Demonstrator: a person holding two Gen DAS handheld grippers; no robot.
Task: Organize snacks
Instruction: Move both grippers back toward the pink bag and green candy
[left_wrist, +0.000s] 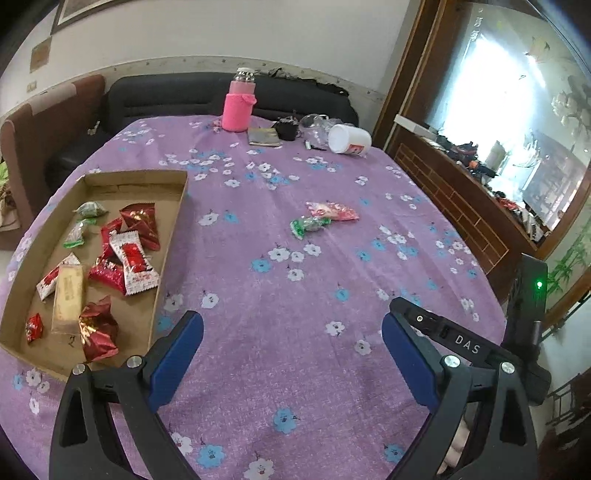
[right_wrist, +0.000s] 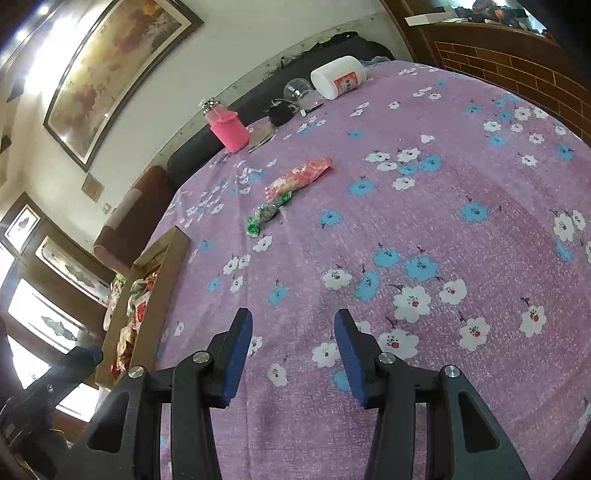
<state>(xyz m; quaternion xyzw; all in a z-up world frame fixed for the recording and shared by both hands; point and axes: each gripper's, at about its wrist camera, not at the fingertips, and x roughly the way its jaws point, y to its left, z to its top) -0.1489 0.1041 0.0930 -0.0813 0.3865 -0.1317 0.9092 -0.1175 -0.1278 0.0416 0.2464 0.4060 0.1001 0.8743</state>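
A shallow cardboard tray (left_wrist: 171, 221) lies at the left of the purple flowered table and holds several red, white and green wrapped snacks (left_wrist: 131, 258). Two loose snacks lie mid-table: a pink-red packet (left_wrist: 332, 211) and a green-wrapped candy (left_wrist: 309, 226) touching it. They also show in the right wrist view, the packet (right_wrist: 299, 176) and the candy (right_wrist: 267, 214). My left gripper (left_wrist: 291, 332) is open and empty, just right of the tray's near corner. My right gripper (right_wrist: 293, 328) is open and empty above bare cloth, well short of the loose snacks. The tray (right_wrist: 166, 266) is at its left.
At the table's far edge stand a pink bottle (left_wrist: 238, 107), a small dark wallet (left_wrist: 263, 136), a black object (left_wrist: 286, 128), clear glassware (left_wrist: 314, 123) and a tipped white jar (left_wrist: 349, 138). A dark sofa (left_wrist: 166, 96) lies behind; a wooden cabinet (left_wrist: 454, 199) at the right.
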